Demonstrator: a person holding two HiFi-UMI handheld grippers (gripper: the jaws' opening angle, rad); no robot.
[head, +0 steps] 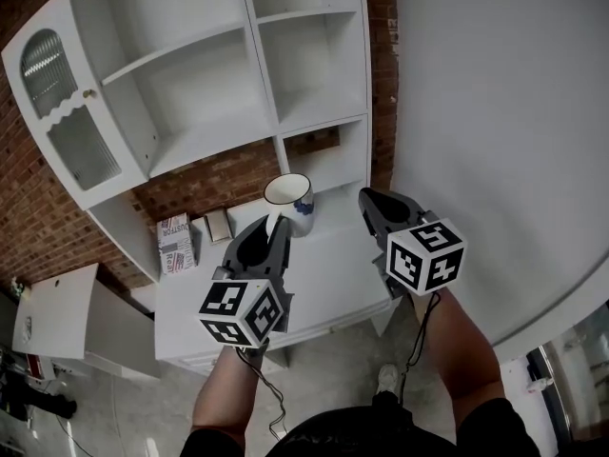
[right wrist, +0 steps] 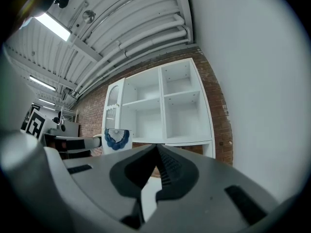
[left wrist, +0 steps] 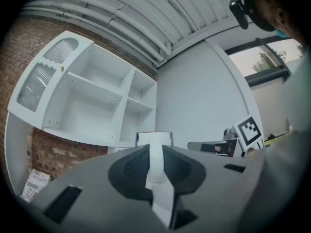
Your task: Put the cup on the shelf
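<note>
While the left gripper (head: 276, 225) clamps its handle, the cup (head: 288, 201) stands upright, mouth up, near the shelf (head: 276, 84); to its right, the right gripper (head: 369, 198) is clenched on nothing.

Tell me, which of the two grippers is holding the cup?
The left gripper: the white cup sits clamped in its jaws. The right gripper is shut on nothing.

Printed carton (head: 174, 244) and small box (head: 218, 225) before brick wall (head: 205, 181)

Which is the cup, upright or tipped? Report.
Upright: the cup shows its open mouth to the head view, and its rim sits level ahead of the left gripper.
</note>
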